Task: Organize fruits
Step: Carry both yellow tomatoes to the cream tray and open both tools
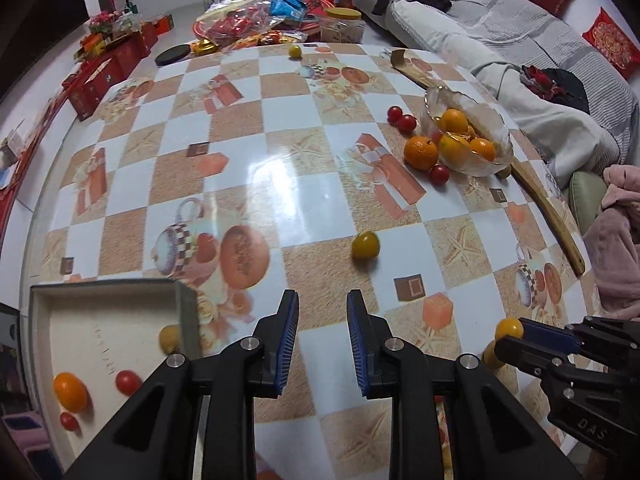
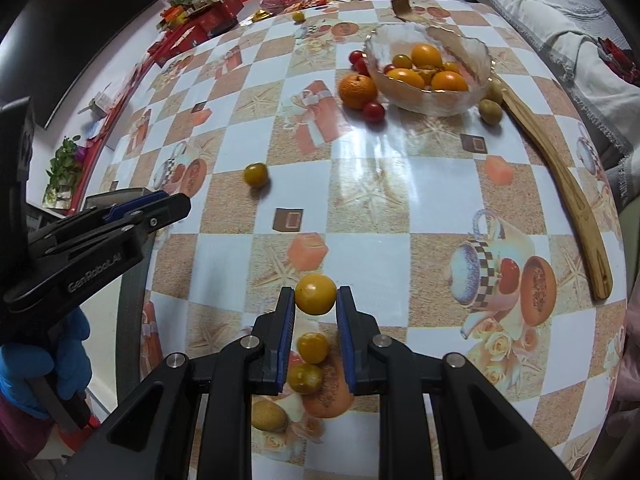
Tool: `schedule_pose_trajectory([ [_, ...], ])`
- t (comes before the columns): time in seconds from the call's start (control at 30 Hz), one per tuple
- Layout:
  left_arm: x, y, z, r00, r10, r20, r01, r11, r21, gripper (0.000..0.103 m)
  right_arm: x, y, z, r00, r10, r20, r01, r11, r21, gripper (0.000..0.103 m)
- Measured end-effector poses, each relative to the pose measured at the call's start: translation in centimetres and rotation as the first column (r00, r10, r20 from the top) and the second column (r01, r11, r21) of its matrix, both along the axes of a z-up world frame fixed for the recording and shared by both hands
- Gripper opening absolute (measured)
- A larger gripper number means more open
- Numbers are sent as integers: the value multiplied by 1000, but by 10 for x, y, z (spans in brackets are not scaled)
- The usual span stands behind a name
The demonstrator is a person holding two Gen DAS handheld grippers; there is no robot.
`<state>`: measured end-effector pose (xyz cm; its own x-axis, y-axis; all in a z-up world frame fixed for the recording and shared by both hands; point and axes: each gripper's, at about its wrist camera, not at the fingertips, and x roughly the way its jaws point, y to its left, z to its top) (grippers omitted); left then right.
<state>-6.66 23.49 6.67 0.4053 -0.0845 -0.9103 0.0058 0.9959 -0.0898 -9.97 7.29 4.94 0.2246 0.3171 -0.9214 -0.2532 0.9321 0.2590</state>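
My right gripper [image 2: 316, 294] is shut on a yellow tomato [image 2: 315, 294] just above the table; in the left wrist view that tomato [image 1: 509, 328] sits at its tip. Two more yellow tomatoes [image 2: 313, 347] lie under its jaws. My left gripper [image 1: 322, 300] is open and empty, left of the right one. A loose yellow tomato [image 1: 365, 245] lies ahead of it. A glass bowl [image 2: 476, 56] holds oranges and small tomatoes. An orange [image 2: 357, 91] and red tomatoes [image 2: 373, 112] lie beside it. A box lid [image 1: 52, 320] holds an orange [image 1: 70, 392] and tomatoes.
A wooden shoehorn-like stick [image 2: 568, 184] lies along the table's right edge. Snack bags, jars and red boxes [image 1: 256, 20] crowd the far end. A brown fruit [image 2: 268, 416] lies near me, two more [image 2: 490, 112] by the bowl. A sofa [image 1: 520, 40] is right.
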Motion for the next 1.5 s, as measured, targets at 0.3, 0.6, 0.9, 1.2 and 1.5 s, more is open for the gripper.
schedule_pose_trajectory([
  [0.3, -8, 15, -6, 1000, 14, -21, -14, 1000, -28, 80, -6, 25, 4, 999, 32, -9, -32, 999, 0, 23],
  [0.6, 36, -16, -33, 1000, 2, -2, -1, 1000, 13, 87, -11, -7, 0, 999, -28, -24, 28, 999, -18, 23],
  [0.9, 54, -41, -53, 999, -32, -27, 33, 997, 70, 39, -11, -35, -4, 995, -91, -38, 90, 996, -16, 23],
  [1.2, 44, -27, -36, 999, -27, -21, 27, 999, -19, 23, -8, -31, 0, 997, -74, -29, 74, 997, 0, 23],
  [1.5, 13, 2, -5, 1000, 0, 19, 1, 999, -33, 23, -5, -4, 9, 1000, -15, -15, 15, 1000, 1, 23],
])
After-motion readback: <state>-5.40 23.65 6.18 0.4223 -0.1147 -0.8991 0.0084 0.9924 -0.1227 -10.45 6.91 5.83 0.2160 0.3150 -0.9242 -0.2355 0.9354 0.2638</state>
